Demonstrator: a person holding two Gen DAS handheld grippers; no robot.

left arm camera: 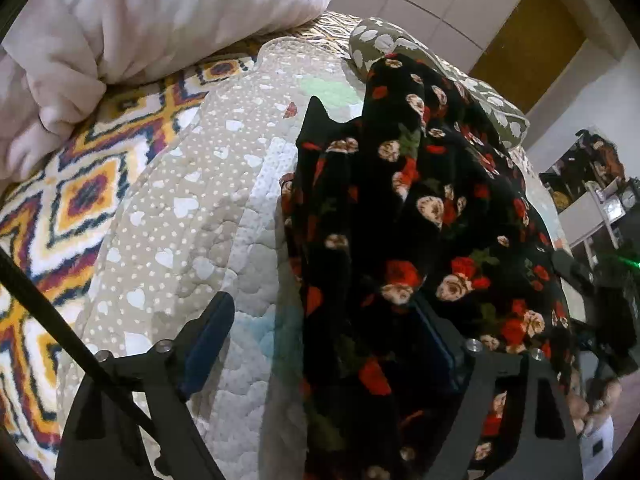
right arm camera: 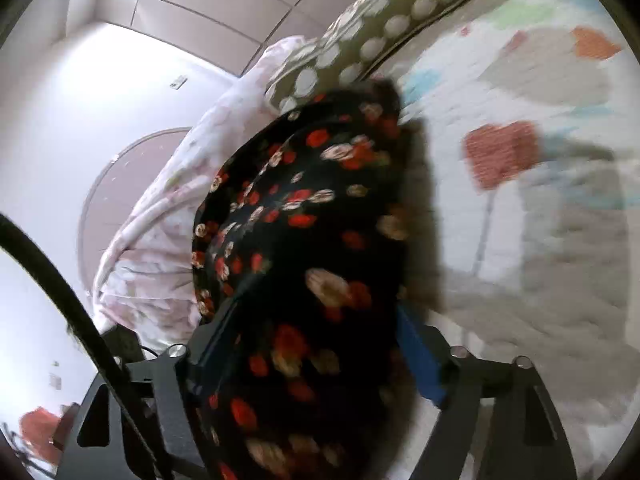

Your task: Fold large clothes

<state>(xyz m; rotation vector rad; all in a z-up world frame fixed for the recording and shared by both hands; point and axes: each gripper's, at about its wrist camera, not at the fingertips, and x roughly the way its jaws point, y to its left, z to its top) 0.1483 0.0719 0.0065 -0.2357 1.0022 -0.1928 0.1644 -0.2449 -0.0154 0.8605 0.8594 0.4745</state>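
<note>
Jaws, left: left gripper (left arm camera: 320,344) stands spread wide; black arms with blue pads; the left pad is over bare quilt, the right pad lies against the garment's dark folds, and nothing is pinched between them.
Jaws, right: right gripper (right arm camera: 316,344) is spread as well; the garment (right arm camera: 304,248) lies loose in the gap, draped over the left pad and beside the blue right pad (right arm camera: 420,364); no pinch shows.
Garment: black cloth (left arm camera: 420,220) printed with red and cream roses, soft and rumpled, heaped in deep folds on the quilt, with one pointed corner sticking up at its far left edge.
Quilt: pale stitched bedcover (left arm camera: 192,216), puffy, beige with white hearts and dots; the right wrist view shows it carries large orange, green and blue patches too.
Open room: bare quilt left of the garment in the left view and right of it in the right view.
Blanket: woolly diamond weave (left arm camera: 80,184) in orange, navy and white along the quilt's scalloped left edge, seen in the left view only.
Pillow: olive with white spots (left arm camera: 400,48), just beyond the garment.
Duvet: bunched pink-white bedding (left arm camera: 132,20), farthest on the bed.
Hand: a hand (left arm camera: 596,404) shows low at the right edge of the left view.
Blur: the right view is smeared, so fine texture cannot be told.
</note>
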